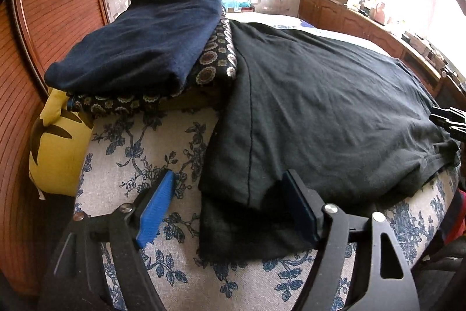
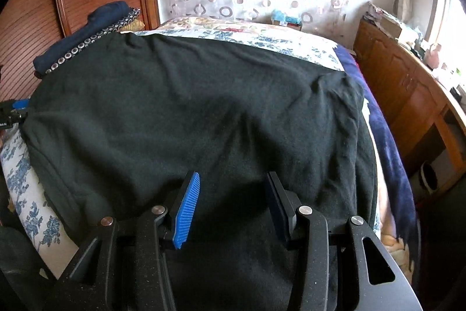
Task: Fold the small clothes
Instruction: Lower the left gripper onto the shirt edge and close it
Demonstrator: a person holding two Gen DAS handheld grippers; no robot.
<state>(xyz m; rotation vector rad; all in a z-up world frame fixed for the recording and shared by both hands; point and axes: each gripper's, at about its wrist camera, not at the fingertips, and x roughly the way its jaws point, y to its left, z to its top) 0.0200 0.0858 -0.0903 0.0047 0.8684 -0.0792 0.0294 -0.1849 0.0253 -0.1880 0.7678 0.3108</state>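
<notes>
A black T-shirt lies spread flat on the floral bedsheet. Its sleeve and lower corner reach the near edge in the left wrist view. My left gripper is open just above that corner, and the sleeve fabric lies between its blue pads without being pressed. In the right wrist view the same T-shirt fills the middle. My right gripper hovers open over its near part, with cloth beneath the fingers and none pinched. Part of the left gripper shows at the shirt's left edge.
A folded navy garment rests on a patterned one at the shirt's far left, with a yellow cushion beside them against the wooden panel. A blue blanket hangs off the bed's right side, near a wooden cabinet.
</notes>
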